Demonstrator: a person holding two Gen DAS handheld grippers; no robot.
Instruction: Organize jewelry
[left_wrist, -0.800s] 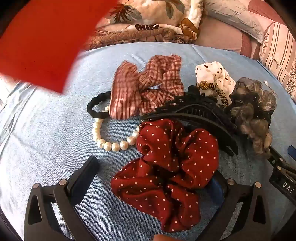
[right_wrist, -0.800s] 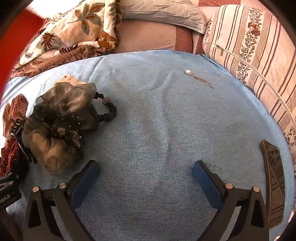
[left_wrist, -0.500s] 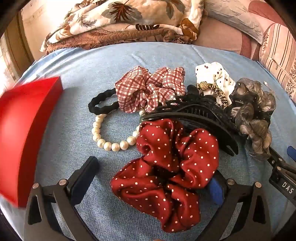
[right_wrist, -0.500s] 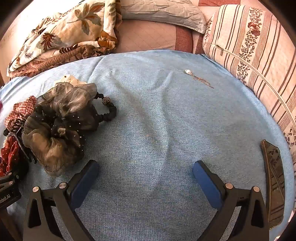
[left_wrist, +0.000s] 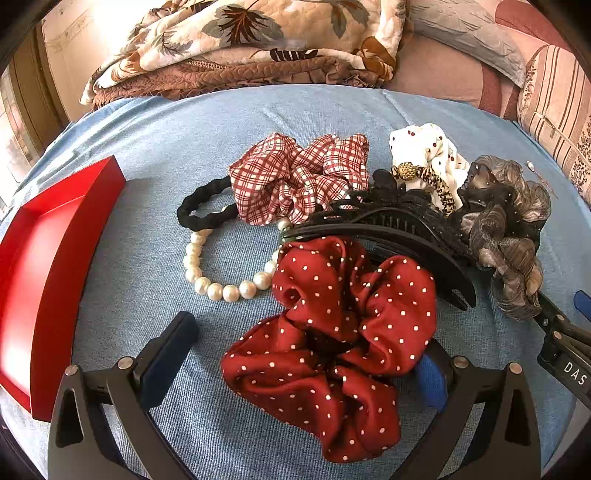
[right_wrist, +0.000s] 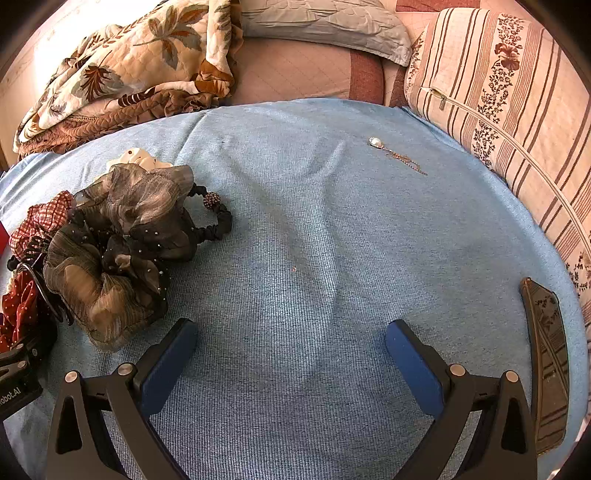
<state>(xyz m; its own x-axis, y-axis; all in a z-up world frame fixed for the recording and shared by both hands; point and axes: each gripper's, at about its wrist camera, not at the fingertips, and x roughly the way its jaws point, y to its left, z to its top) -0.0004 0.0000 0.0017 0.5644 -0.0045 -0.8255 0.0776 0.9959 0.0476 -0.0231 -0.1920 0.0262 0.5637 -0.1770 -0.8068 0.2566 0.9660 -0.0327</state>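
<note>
Blue knitted cloth (left_wrist: 155, 147) covers the bed, with a leaf-print quilt (left_wrist: 258, 33) bunched at its far edge. Taking the red dotted scrunchie (left_wrist: 332, 332) as the landmark and going left to right in the left wrist view: a red tray (left_wrist: 55, 258) sits well to its left, its long axis running from near to far, open side up. A pearl bracelet (left_wrist: 221, 288) lies just left of the scrunchie, touching it, with a black hair tie (left_wrist: 203, 214) beyond. A checked scrunchie (left_wrist: 295, 177) is behind it. A black claw clip (left_wrist: 399, 236) rests against the scrunchie's far side, long axis running left to right (teeth toward the camera). Further right are a white dotted scrunchie (left_wrist: 424, 155) and a grey gauze scrunchie (left_wrist: 506, 229).

The left gripper (left_wrist: 306, 350) has its jaws spread wide, and the red dotted scrunchie lies between them, unclamped, hiding most of the right pad.

The right wrist view alone shows a pendant chain (right_wrist: 397, 155) far right of the pile, its pearl end pointing toward the quilt, a striped pillow (right_wrist: 498, 92) and a dark patterned strip (right_wrist: 546, 362) at the right edge. The tray barely appears there. The right gripper (right_wrist: 291, 350) is fully released over bare cloth.
</note>
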